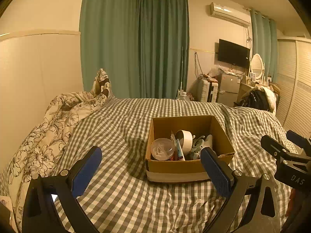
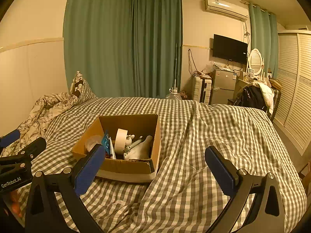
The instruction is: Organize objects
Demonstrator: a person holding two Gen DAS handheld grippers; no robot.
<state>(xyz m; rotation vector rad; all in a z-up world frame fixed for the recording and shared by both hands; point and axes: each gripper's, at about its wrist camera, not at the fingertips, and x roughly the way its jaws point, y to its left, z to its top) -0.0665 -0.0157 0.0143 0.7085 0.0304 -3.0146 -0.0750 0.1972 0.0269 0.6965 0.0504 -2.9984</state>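
An open cardboard box (image 1: 175,167) sits on the checked bedspread; it also shows in the right wrist view (image 2: 124,167). Inside are a roll of tape (image 1: 185,138), a clear round lid (image 1: 162,148), a tube (image 1: 179,151) and pale items (image 1: 202,144). The tape (image 2: 120,139) and a white item (image 2: 139,148) show in the right view too. My left gripper (image 1: 151,165) is open and empty, just in front of the box. My right gripper (image 2: 155,165) is open and empty, to the right of the box.
A floral duvet (image 1: 48,136) is bunched at the bed's left against the wall. Green curtains (image 1: 136,44) hang behind the bed. A fridge (image 2: 223,89), suitcase (image 2: 201,91), dresser and louvred wardrobe (image 2: 293,89) stand at the right.
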